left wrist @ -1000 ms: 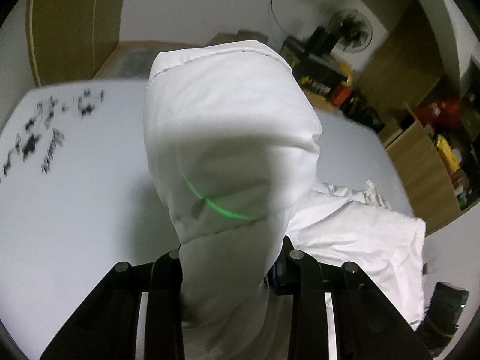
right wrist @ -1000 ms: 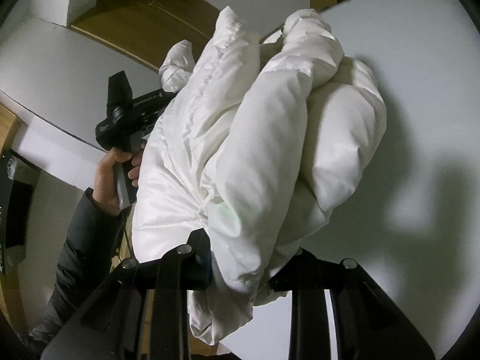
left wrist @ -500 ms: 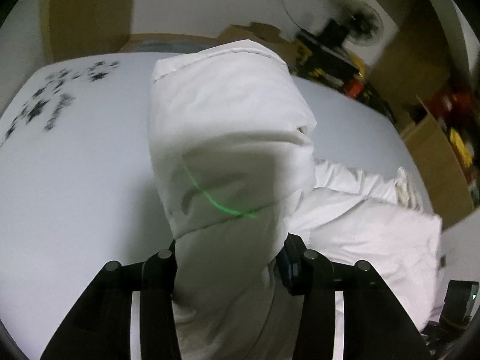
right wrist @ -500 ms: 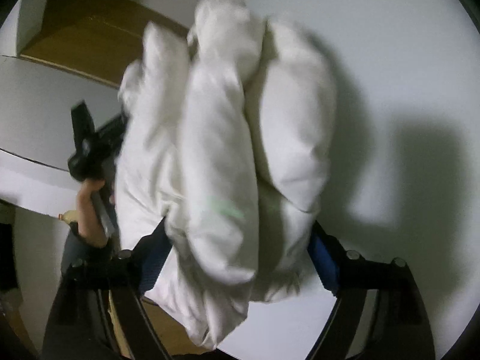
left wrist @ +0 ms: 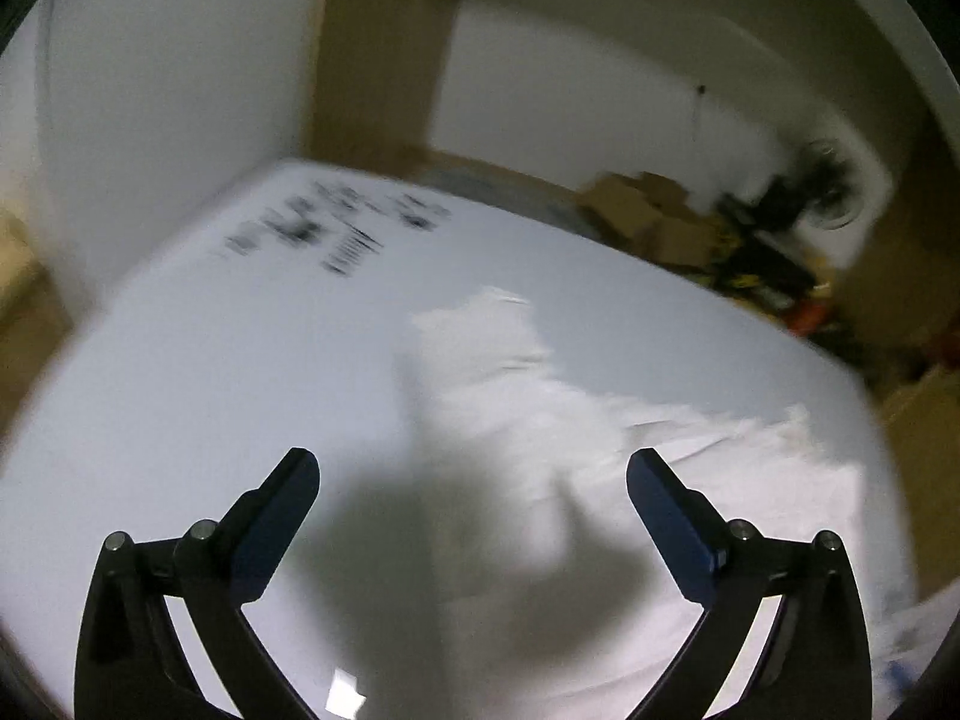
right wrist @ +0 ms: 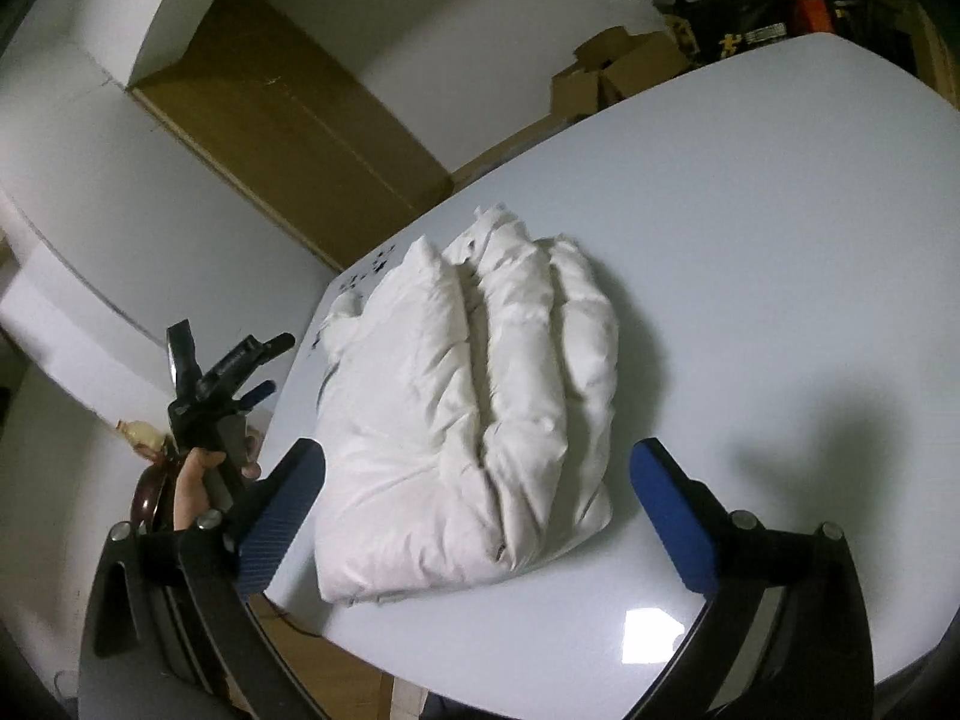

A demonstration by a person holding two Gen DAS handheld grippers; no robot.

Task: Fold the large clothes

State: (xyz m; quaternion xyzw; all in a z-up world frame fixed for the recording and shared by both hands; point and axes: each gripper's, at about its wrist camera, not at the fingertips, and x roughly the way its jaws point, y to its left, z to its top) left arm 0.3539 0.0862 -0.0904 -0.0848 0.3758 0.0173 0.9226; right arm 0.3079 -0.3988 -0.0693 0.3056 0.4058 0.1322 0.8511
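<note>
Left gripper: held off the table's left edge, fingers spread, empty | white puffy jacket: folded bundle on white table, near-left part | right gripper: wide open, empty, above jacket's near edge
</note>
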